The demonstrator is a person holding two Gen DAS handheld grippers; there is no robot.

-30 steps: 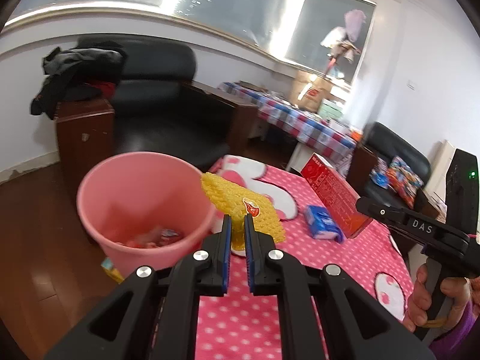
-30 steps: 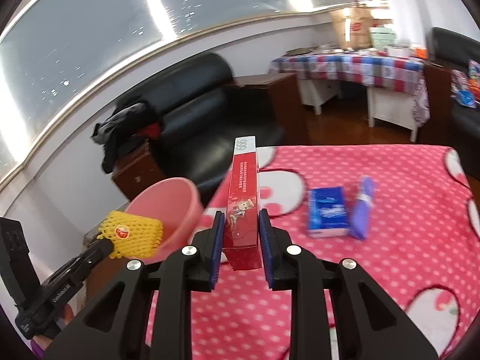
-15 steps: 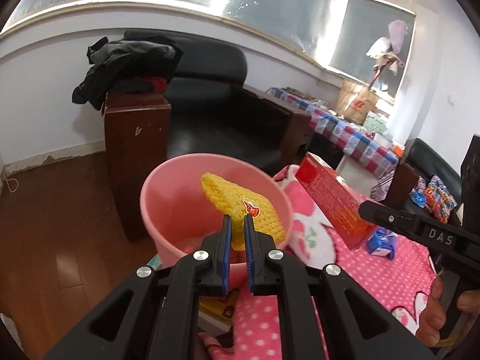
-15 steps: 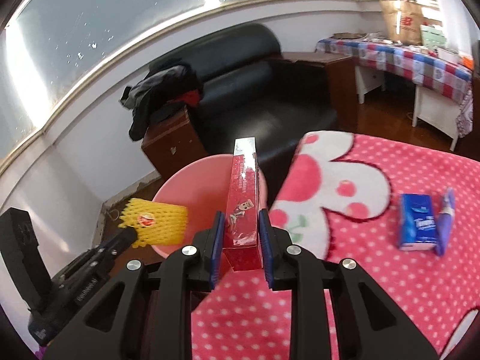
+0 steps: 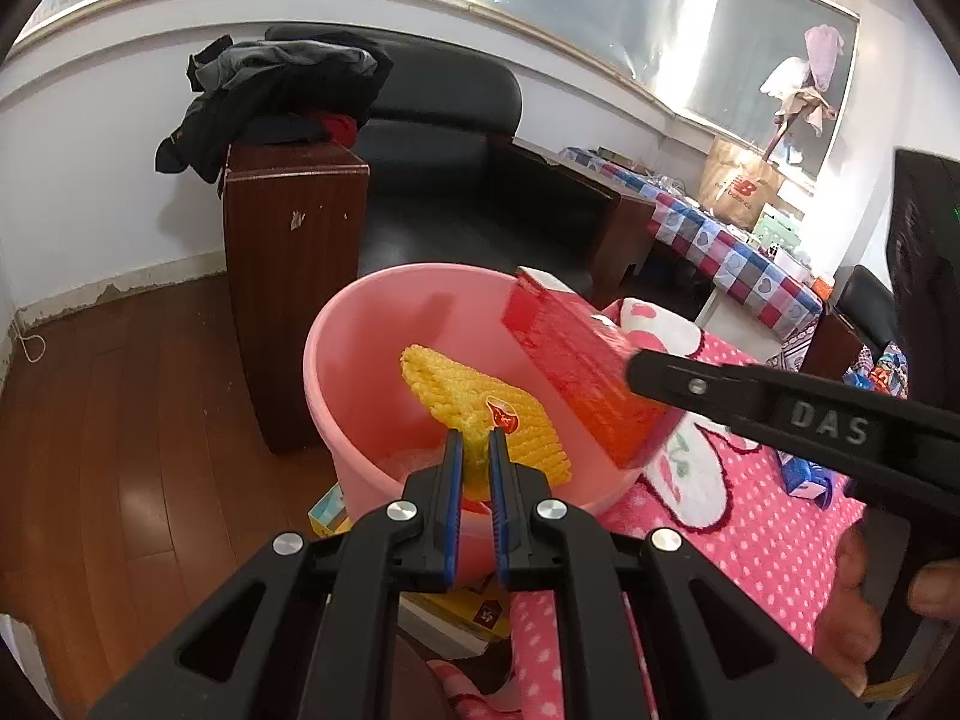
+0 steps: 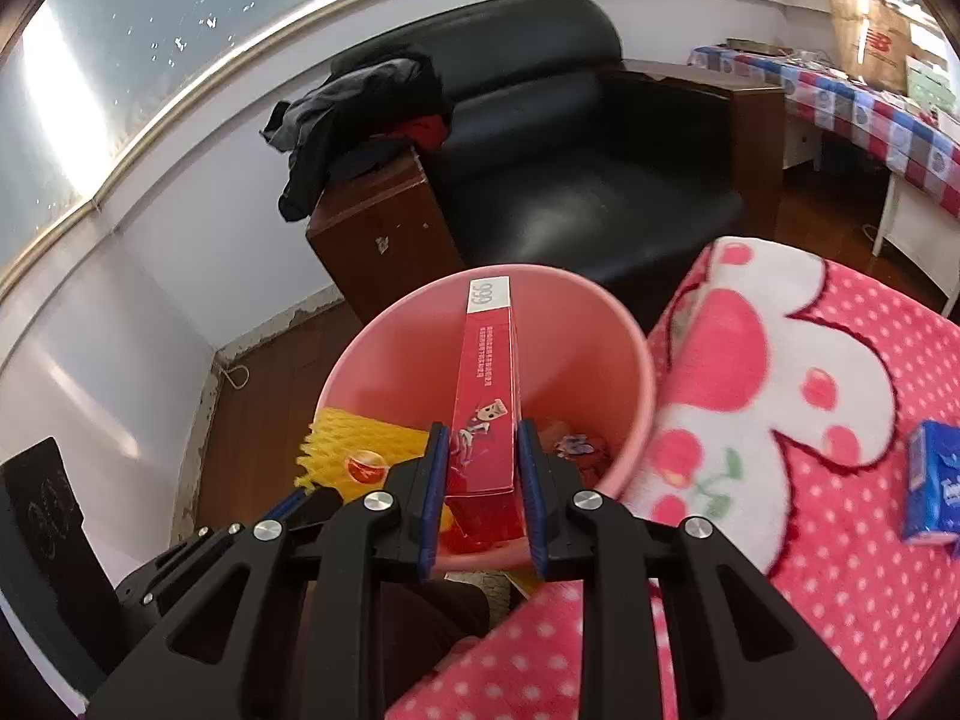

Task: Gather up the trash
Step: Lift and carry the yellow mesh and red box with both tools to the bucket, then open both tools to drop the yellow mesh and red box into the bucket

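Observation:
My left gripper (image 5: 474, 450) is shut on a yellow foam fruit net (image 5: 480, 408) and holds it over the pink bucket (image 5: 354, 372). My right gripper (image 6: 483, 450) is shut on a long red box (image 6: 486, 402) and holds it over the same bucket (image 6: 624, 348). In the left wrist view the red box (image 5: 576, 372) and the right gripper's finger (image 5: 750, 402) reach in from the right. In the right wrist view the yellow net (image 6: 354, 450) and the left gripper show at lower left. Wrappers (image 6: 570, 444) lie in the bucket's bottom.
The bucket stands on the wooden floor beside the table's pink dotted cloth (image 6: 810, 480). A blue tissue pack (image 6: 936, 492) lies on the cloth. A brown cabinet (image 5: 294, 276) and a black armchair (image 6: 588, 180) stand behind. Boxes (image 5: 456, 612) lie under the bucket.
Both grippers have moved left from over the table to above the pink bucket, carrying the yellow net and the red box with them.

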